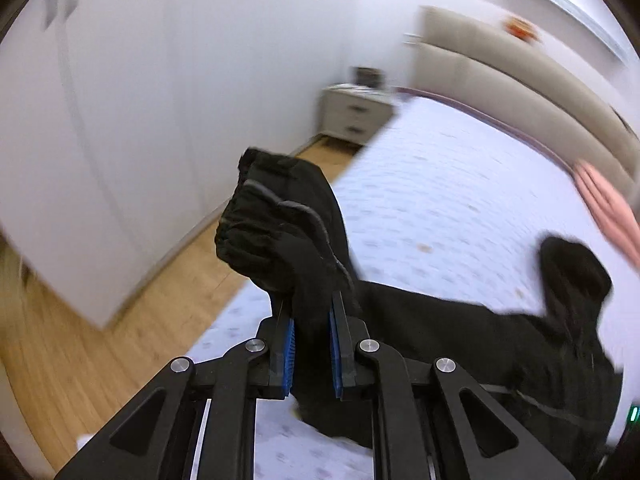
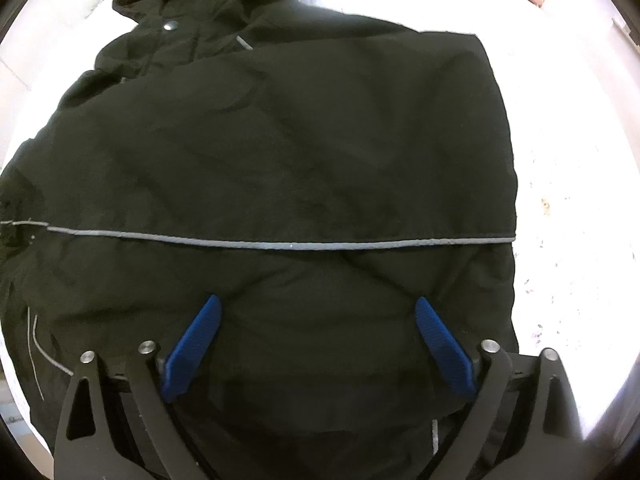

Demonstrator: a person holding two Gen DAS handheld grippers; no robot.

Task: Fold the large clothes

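Soft, dull black cloth on the jacket (image 2: 280, 152), crossed by a thin grey stripe (image 2: 280, 244). Bumpy blue rubbery pads (image 2: 194, 344) on hard black plastic tongs (image 1: 311, 344) with shiny metal pins (image 1: 369, 345). Smooth yellow wood floor (image 1: 100, 320). Soft pale bed sheet (image 1: 460, 184).

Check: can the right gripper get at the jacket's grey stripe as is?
Probably yes. The right gripper is open over the jacket, with the grey stripe just ahead of its fingertips and nothing lying between.

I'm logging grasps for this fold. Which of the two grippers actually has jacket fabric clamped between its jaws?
The left gripper: its jaws are shut on a raised bunch of the black jacket. The right gripper hovers over the jacket with jaws wide apart, gripping nothing.
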